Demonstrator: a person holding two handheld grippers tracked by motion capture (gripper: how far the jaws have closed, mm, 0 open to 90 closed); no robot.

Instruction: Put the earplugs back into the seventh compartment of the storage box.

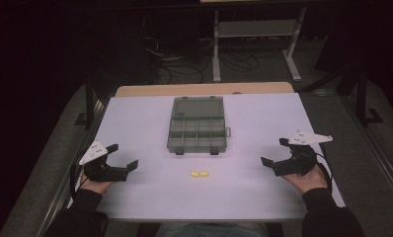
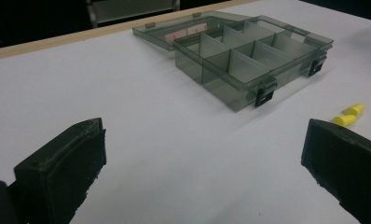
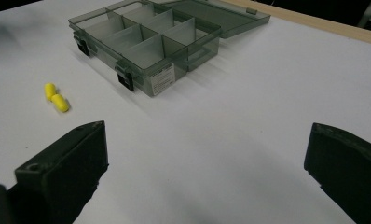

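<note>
1. A flat white rectangular tabletop (image 1: 263, 192) spreads across the middle of the high view.
2. A pale wooden strip (image 1: 204, 89) runs along its far edge.
3. Beyond it stands a white metal frame with a low shelf (image 1: 256, 28).
4. Dark cables (image 1: 184, 69) lie tangled on the floor near that frame, perhaps several; the gloom blurs them.
5. Grey flooring (image 1: 377, 163) flanks the table.

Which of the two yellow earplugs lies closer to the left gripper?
The left earplug of the pair, on the side toward the left gripper; the right earplug touches it, toward the right gripper.
</note>
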